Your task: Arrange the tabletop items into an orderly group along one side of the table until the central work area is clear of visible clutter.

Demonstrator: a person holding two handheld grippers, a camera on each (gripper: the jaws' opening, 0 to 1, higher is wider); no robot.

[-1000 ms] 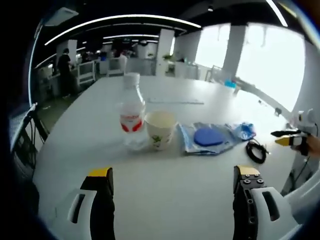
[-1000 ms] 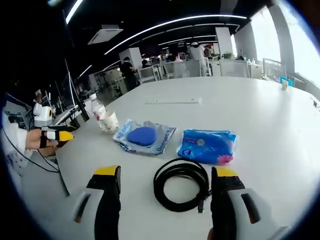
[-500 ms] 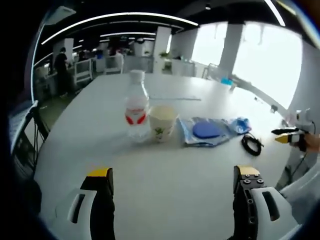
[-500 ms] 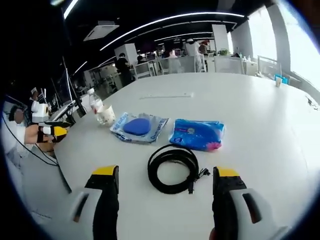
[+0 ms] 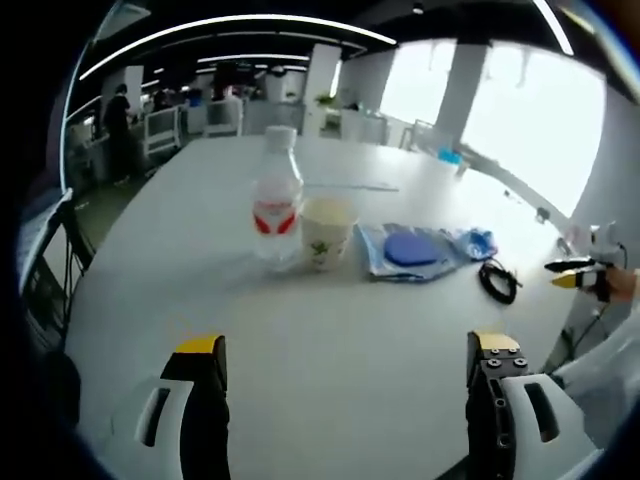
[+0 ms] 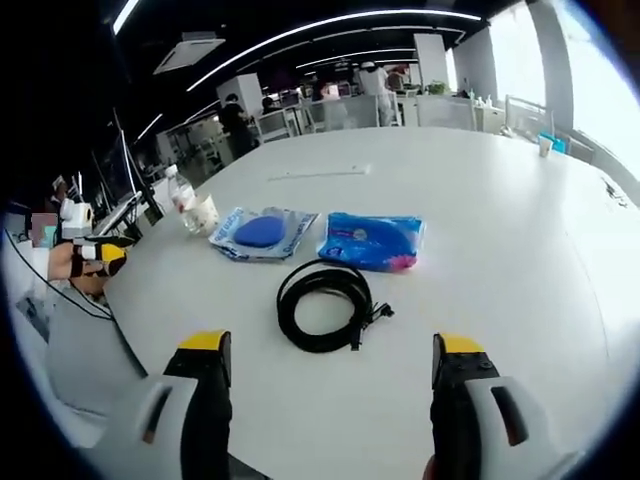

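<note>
On the white table (image 5: pixel 330 330) stand a clear water bottle (image 5: pixel 276 197) with a red label and a paper cup (image 5: pixel 326 232) side by side. To their right lie a clear bag with a blue disc (image 5: pixel 412 250), a blue packet (image 5: pixel 478 241) and a coiled black cable (image 5: pixel 498 280). My left gripper (image 5: pixel 345 350) is open, well short of the bottle. In the right gripper view the cable (image 6: pixel 323 304) lies ahead of my open right gripper (image 6: pixel 325 350), with the blue packet (image 6: pixel 370 240), the disc bag (image 6: pixel 262 232), the cup (image 6: pixel 203 213) and the bottle (image 6: pixel 181 194) beyond.
A long pale ruler (image 6: pixel 318 172) lies farther back on the table. The other gripper (image 5: pixel 580 272) shows at the right table edge, and in the right gripper view at the left edge (image 6: pixel 95 255). Desks, chairs and people fill the office behind.
Both cameras have pulled back from the table, so the items look smaller and farther away. Nothing on the table has moved and both grippers stay open.
</note>
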